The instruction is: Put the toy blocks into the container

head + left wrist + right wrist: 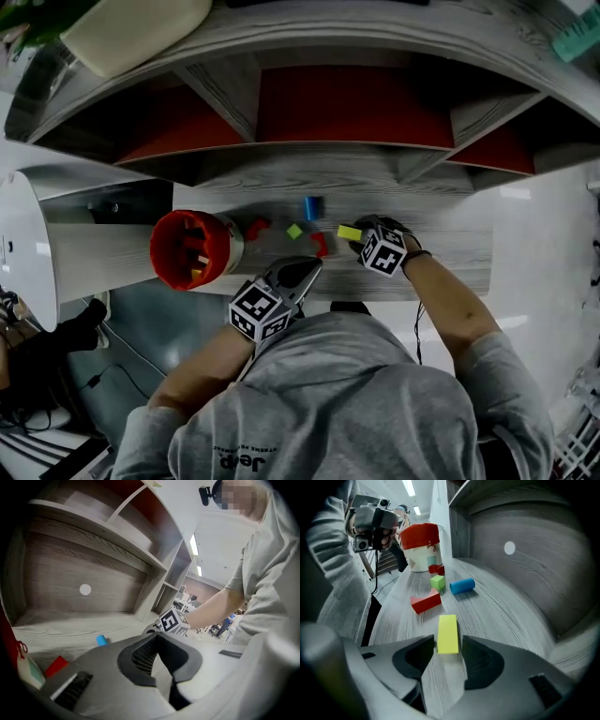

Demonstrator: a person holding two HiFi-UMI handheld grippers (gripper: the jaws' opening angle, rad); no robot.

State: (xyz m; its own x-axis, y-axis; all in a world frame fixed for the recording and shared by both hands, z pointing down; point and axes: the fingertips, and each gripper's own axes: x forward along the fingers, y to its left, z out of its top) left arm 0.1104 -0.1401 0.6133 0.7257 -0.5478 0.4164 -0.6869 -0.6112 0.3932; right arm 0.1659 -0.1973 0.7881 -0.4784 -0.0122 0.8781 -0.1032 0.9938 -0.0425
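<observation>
A yellow block (447,633) lies flat on the grey wooden table (501,620), its near end between the jaws of my right gripper (446,644). The jaws are open and the pads stand clear of it. In the head view this gripper (364,236) is at the yellow block (350,232). Beyond lie a red block (425,602), a green cube (437,581), a blue cylinder (462,586) and a small red block (436,568). The red container (161,267) stands at the table's left end with blocks inside. My left gripper (302,270) hovers at the front edge, shut and empty.
A shelf unit with red-backed compartments (347,103) rises behind the table. A white rounded object (19,244) sits left of the container. The table's front edge (441,292) runs just before the person's arms.
</observation>
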